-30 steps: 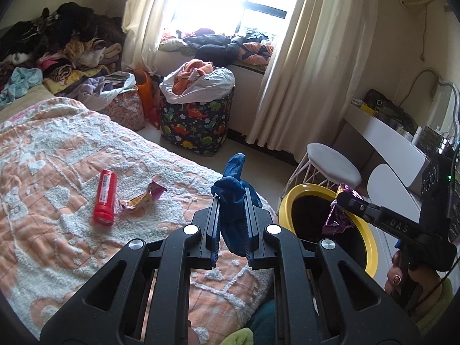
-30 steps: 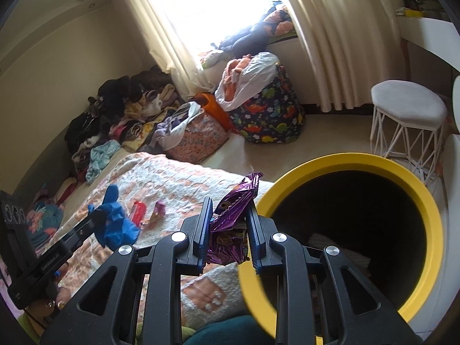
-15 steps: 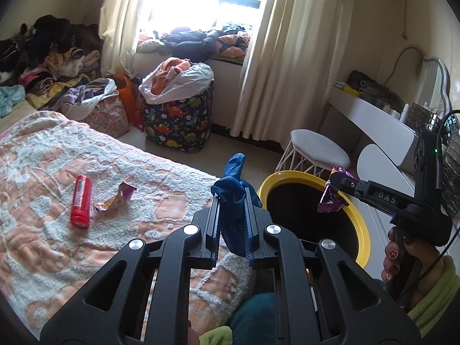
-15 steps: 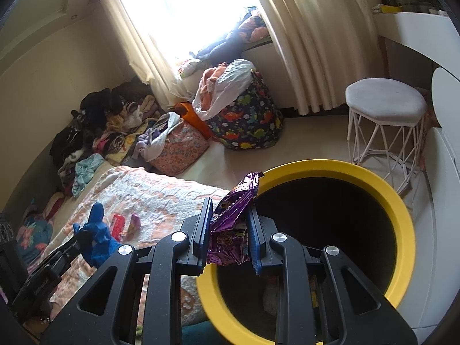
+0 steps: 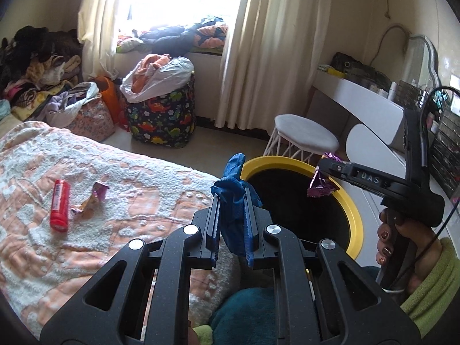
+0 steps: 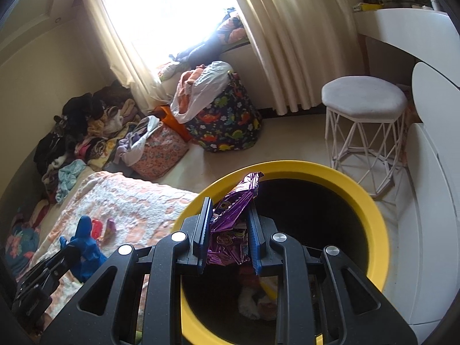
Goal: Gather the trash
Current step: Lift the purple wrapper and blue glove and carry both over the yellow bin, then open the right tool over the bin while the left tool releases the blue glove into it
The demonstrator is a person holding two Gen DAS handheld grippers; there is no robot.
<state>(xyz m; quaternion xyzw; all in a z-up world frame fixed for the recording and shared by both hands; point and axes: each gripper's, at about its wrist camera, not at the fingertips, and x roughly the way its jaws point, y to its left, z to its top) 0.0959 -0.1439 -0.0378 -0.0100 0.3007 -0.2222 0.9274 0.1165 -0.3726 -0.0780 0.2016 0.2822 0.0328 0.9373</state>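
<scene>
**Two pieces of trash gripped, bin mouth beneath the right one**

Purple wrapper: crinkled foil, light; your right gripper has its jaws nearly closed on it, over the open mouth of the yellow-rimmed bin. Blue crumpled piece: soft, glove-like; your left gripper is pinched onto it, beside the rim above the bed's edge. Risk: let go now and it may land on the fuzzy blanket; foil may cling to a pad. Red tube and small wrapper remain on the blanket.
</scene>
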